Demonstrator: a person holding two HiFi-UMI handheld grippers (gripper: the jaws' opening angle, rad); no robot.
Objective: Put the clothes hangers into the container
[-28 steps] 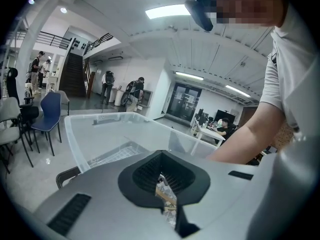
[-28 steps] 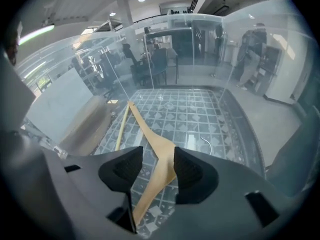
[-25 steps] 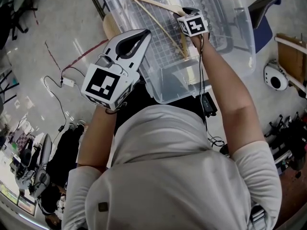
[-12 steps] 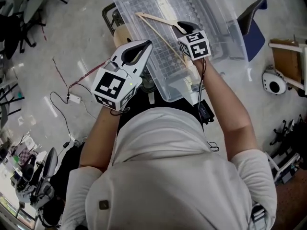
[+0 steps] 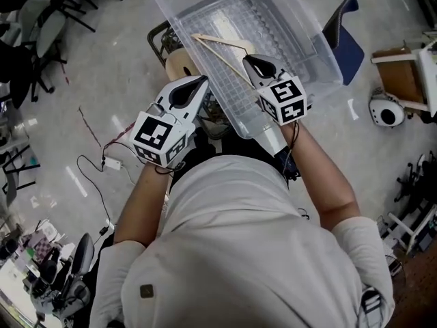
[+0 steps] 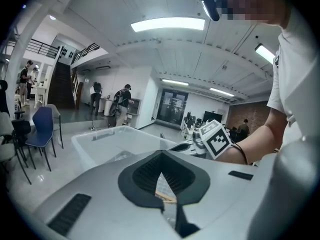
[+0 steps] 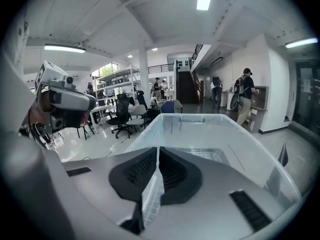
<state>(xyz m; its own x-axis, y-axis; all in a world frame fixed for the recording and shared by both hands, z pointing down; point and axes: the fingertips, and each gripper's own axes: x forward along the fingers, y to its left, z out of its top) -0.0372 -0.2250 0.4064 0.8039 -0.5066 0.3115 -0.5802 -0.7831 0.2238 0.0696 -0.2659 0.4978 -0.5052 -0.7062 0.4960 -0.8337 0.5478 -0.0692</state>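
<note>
Location type: a large open-plan lab or workshop hall. Indicators:
- high white ceiling with long strip lights [image 6: 167, 24]
- polished grey floor [image 5: 116, 67] with a loose cable [image 5: 109, 162]
- wheeled office chairs [image 7: 121, 115] beside far desks
- a dark staircase [image 7: 184, 86] up to a railed mezzanine [image 6: 45, 46]
- people [image 7: 245, 96] standing at far counters
- a far brick wall [image 6: 245, 115]

Head view high above the person [image 5: 232, 251], looking steeply down, container [image 5: 280, 26] at 12 o'clock, both gripper views low and near, facing across the same container.
</note>
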